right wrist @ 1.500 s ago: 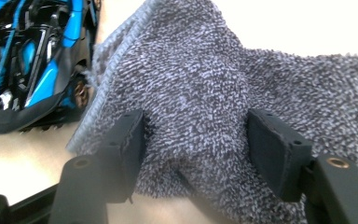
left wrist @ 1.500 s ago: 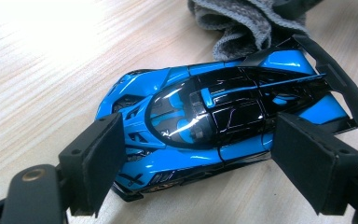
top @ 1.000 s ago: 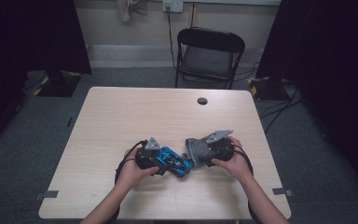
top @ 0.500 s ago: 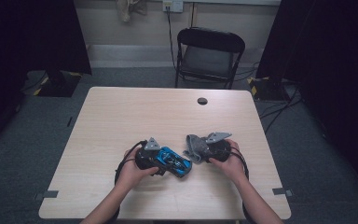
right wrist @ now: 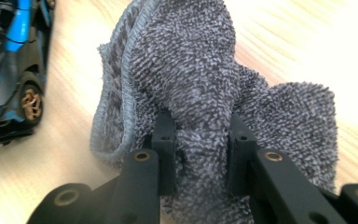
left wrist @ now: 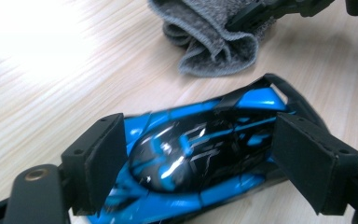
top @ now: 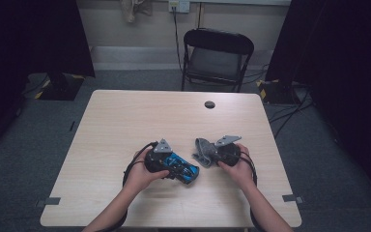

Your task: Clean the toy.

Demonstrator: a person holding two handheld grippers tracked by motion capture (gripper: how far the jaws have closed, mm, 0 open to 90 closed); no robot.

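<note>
A blue and black toy car lies on the wooden table near its front middle. My left gripper has its two pads pressed on the car's sides. Just right of the car sits a bunched grey cloth. My right gripper has just been closing and now pinches a fold of the cloth between its jaws. The car's wheel shows at the left of the right gripper view. The cloth lies beyond the car in the left gripper view.
A small black round grommet sits in the table's far middle. A black folding chair stands behind the table. Cables run on the floor at the right. Bare tabletop stretches to the left and the far side.
The right gripper's jaws have come together on the grey cloth and bunched it up. The left hand and the car have kept their place.
</note>
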